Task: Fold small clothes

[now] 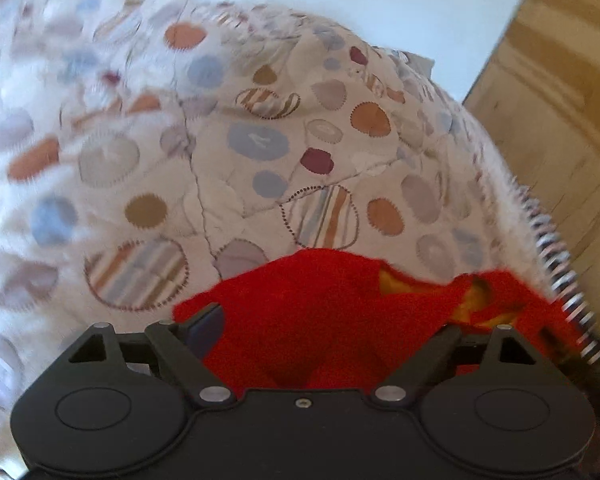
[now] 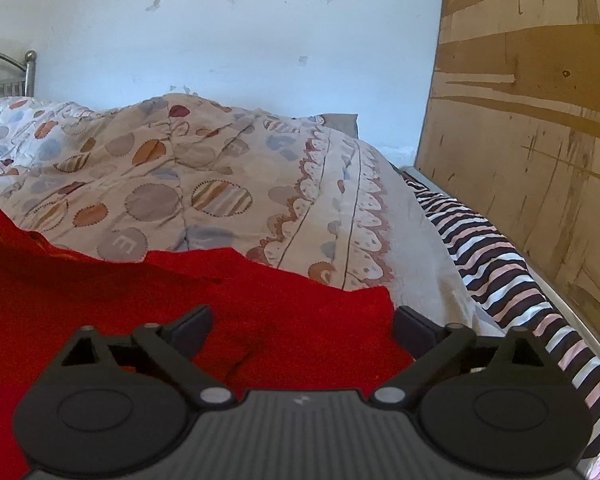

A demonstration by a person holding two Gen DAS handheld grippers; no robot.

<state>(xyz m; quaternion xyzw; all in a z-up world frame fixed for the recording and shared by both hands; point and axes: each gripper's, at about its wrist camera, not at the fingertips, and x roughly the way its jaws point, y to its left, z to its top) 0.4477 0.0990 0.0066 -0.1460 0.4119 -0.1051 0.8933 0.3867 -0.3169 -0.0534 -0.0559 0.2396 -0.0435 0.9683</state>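
The red garment point(image 2: 260, 320) lies on the bed, spread over the patterned quilt point(image 2: 188, 184) at the near edge. Both tools stand wide and grip nothing: the right tool point(image 2: 302, 330) hangs over the cloth's near right corner, the left tool point(image 1: 332, 332) over a rumpled stretch where a yellow lining point(image 1: 404, 286) shows through.

The likely trouble is the soft, lumpy quilt beneath. A pinch aimed at the garment could catch the quilt as well and drag both, and any fold made on that uneven surface may slump or skew. The bunched cloth under the left tool could also give a double layer.

To the right, a striped sheet point(image 2: 496, 256) runs along a wooden board point(image 2: 540, 128), which crowds that side; a pale wall point(image 2: 240, 48) lies far behind.
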